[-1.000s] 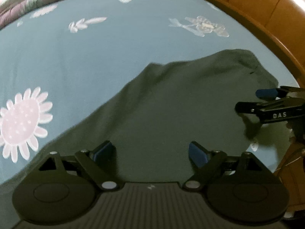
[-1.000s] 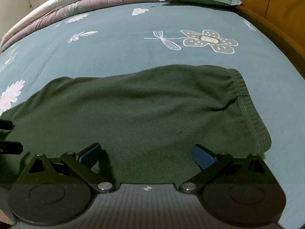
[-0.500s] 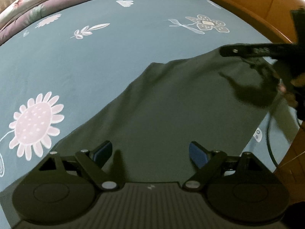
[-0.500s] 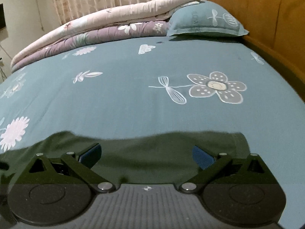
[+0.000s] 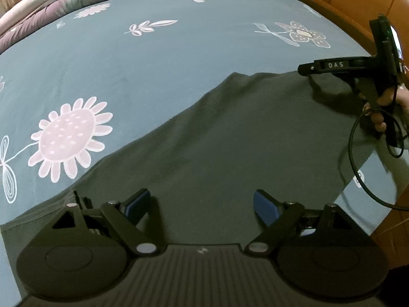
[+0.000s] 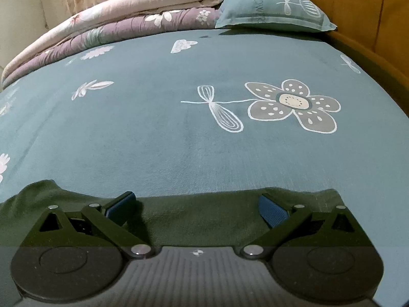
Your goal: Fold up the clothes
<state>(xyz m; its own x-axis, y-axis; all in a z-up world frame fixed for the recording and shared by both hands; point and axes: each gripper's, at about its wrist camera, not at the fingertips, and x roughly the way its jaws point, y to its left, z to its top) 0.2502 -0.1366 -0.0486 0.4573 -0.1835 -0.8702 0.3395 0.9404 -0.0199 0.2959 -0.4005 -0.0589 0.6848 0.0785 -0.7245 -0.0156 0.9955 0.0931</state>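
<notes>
A teal bed sheet (image 6: 158, 138) printed with flowers covers the bed, its far edge lined by a folded quilt (image 6: 115, 23) and a teal pillow (image 6: 276, 10) by the wooden headboard (image 6: 358, 7). A dark green garment (image 5: 230, 140) lies spread flat along the bed's near edge, reaching toward its right side. The left gripper (image 5: 202, 204) hangs above the garment's near part, jaws spread wide with nothing between them. The right gripper (image 6: 196, 204) sits over the garment's far edge, jaws likewise wide and empty; the left wrist view shows it from the side, held by a hand (image 5: 383, 107) trailing a black cable (image 5: 358, 158).
</notes>
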